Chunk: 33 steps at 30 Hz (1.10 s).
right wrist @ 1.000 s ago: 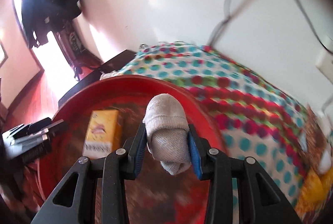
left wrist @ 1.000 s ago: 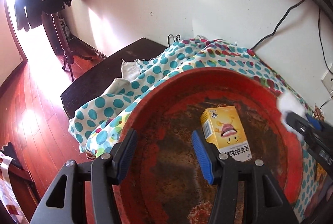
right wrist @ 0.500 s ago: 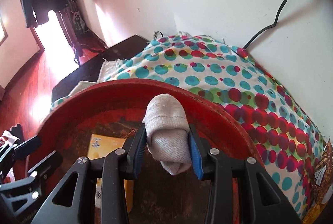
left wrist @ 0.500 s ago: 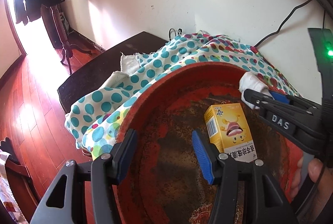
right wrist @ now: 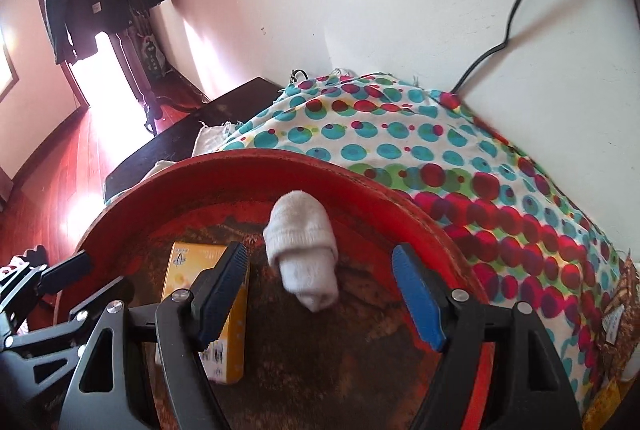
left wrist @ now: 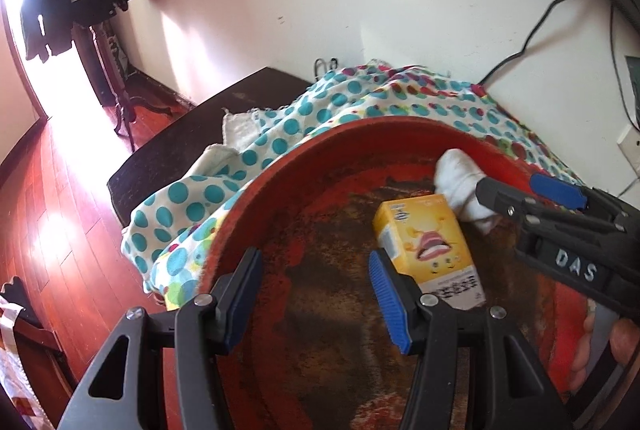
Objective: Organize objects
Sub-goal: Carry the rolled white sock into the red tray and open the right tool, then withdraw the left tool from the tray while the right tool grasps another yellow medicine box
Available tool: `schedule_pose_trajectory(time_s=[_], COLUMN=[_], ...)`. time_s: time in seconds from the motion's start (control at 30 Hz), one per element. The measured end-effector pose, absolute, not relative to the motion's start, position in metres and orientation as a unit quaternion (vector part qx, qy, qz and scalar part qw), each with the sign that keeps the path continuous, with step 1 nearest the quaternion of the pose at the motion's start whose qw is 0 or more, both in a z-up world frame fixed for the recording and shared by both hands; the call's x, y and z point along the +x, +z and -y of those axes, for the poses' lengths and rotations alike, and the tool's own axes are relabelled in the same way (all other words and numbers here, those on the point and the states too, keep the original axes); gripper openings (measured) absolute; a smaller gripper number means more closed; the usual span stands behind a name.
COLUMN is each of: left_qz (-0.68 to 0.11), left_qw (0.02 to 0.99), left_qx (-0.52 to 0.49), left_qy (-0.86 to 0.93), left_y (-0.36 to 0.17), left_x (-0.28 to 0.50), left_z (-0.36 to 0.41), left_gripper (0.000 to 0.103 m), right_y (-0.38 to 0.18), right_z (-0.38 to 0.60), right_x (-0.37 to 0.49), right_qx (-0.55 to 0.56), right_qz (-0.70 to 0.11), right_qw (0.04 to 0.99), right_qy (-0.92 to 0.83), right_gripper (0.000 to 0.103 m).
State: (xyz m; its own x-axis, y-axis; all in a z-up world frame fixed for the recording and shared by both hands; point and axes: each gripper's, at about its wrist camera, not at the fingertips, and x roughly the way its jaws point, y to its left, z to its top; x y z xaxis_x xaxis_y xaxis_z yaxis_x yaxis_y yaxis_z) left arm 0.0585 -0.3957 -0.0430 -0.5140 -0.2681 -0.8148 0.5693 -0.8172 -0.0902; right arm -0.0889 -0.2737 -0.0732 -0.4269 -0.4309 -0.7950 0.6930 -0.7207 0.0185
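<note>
A rolled white sock (right wrist: 302, 254) lies in the red basin (right wrist: 360, 186), at twelve o'clock between the spread-apart right claw (right wrist: 320, 294), long axis pointing away; the left claw (left wrist: 316, 294) gapes empty.

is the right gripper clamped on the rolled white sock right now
No: the right gripper has its blue pads spread wide, and the rolled white sock sits free between them inside the red basin.

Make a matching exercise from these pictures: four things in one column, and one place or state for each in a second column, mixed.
Things:
1. rolled white sock
2. yellow carton
3. right tool
4. polka-dot cloth

Places or states:
a. open, holding nothing
b. under the red basin
c. lying flat, left of the sock
d. loose near the far wall of the basin

Pairs: 1-d, 2-c, 3-a, 4-b
</note>
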Motion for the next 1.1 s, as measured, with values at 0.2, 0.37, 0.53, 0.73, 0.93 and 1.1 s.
schedule_pose_trajectory(time_s=[0.2, 0.37, 0.53, 0.73, 0.93, 1.1], left_qz=[-0.142, -0.119, -0.092, -0.051, -0.02, 0.008], left_qw=[0.229, 0.21, 0.189, 0.165, 0.164, 0.168], left_qx=[0.425, 0.408, 0.406, 0.408, 0.401, 0.395], left_qy=[-0.864, -0.881, -0.89, -0.897, -0.901, -0.903], left_y=[-0.038, -0.029, -0.026, -0.023, -0.021, -0.021], left_x=[0.05, 0.048, 0.043, 0.037, 0.037, 0.036], left_z=[0.373, 0.355, 0.332, 0.304, 0.285, 0.273], left_gripper=[0.056, 0.056, 0.056, 0.056, 0.056, 0.056], right_y=[-0.067, -0.063, -0.06, -0.055, -0.052, -0.052], right_z=[0.243, 0.212, 0.175, 0.115, 0.035, -0.044], right_x=[-0.07, -0.049, -0.038, -0.036, -0.043, -0.055], right_qx=[0.409, 0.394, 0.392, 0.385, 0.383, 0.385], right_qz=[-0.149, -0.148, -0.134, -0.114, -0.076, -0.032], right_qw=[0.335, 0.33, 0.325, 0.298, 0.245, 0.187], right_qy=[-0.836, -0.845, -0.85, -0.866, -0.887, -0.903], right_gripper=[0.074, 0.075, 0.076, 0.08, 0.082, 0.085])
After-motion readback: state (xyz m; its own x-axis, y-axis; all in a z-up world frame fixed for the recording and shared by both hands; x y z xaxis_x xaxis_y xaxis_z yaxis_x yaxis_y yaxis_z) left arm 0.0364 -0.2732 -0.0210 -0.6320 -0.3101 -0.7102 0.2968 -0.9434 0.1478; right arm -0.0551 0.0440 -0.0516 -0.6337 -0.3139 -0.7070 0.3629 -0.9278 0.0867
